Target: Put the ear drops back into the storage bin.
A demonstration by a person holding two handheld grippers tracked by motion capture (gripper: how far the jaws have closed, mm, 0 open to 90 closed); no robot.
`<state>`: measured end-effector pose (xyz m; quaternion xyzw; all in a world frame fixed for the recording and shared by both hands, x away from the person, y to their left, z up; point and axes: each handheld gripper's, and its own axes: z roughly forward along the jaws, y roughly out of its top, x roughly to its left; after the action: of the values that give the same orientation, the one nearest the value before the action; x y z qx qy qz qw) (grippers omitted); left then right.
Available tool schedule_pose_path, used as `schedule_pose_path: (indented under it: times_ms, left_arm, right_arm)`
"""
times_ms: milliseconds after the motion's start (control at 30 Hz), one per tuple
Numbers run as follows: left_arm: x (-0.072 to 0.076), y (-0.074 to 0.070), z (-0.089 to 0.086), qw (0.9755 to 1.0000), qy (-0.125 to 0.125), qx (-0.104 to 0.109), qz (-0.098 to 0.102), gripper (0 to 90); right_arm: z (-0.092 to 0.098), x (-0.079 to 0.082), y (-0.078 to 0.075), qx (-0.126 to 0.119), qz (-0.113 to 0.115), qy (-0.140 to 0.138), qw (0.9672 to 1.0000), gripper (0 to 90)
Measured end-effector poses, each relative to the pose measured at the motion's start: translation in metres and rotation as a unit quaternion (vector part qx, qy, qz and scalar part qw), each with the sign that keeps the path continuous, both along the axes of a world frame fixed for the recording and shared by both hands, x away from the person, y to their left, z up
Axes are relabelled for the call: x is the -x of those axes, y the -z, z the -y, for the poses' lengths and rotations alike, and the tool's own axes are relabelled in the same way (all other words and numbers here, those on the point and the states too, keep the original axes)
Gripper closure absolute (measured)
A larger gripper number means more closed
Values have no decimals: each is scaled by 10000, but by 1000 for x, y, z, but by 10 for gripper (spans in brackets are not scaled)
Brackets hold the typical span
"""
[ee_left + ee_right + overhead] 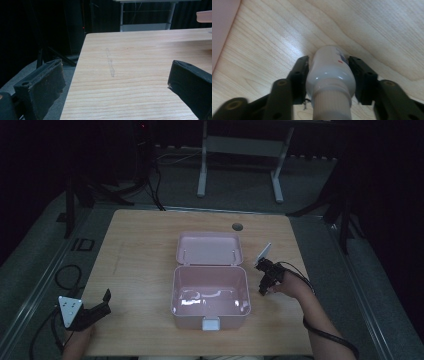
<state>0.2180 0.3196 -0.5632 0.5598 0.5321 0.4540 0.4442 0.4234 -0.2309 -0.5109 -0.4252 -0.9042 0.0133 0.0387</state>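
An open pink plastic box (186, 319) sits mid-table, its lid (209, 249) folded back flat behind it and nothing visible inside. Just right of the box, my right gripper (266, 279) rests low on the table. In the right gripper view the right gripper (328, 60) is shut on a white bottle (329, 75) whose ribbed cap points back at the camera; the box wall (222, 25) shows pink at the left. My left gripper (104, 304) sits at the table's front left corner. In the left gripper view the left gripper (116, 67) is open with nothing between its jaws.
The light wooden table (140, 250) has a round cable hole (237, 226) near its far edge. Bare wood stretches between the left gripper and the box. A pink lid edge (205, 16) shows far right in the left gripper view. Desk legs (202, 165) stand behind.
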Motion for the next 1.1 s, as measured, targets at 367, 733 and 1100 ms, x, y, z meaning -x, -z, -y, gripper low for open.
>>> schedule_pose_path:
  times_ms: [367, 733, 1100]
  left_arm:
    - [0, 0, 0, 10000, -19, -11, -22, 10]
    - [0, 0, 0, 10000, -20, -14, -22, 10]
    - [0, 0, 0, 10000, -23, -18, -29, 10]
  right_arm:
    - [-1, 10, -7, 69, 164, -651, 9977, 594]
    - [0, 29, -15, 81, 270, -1776, 9837, 595]
    - [8, 50, -18, -74, 75, -2840, 9588, 594]
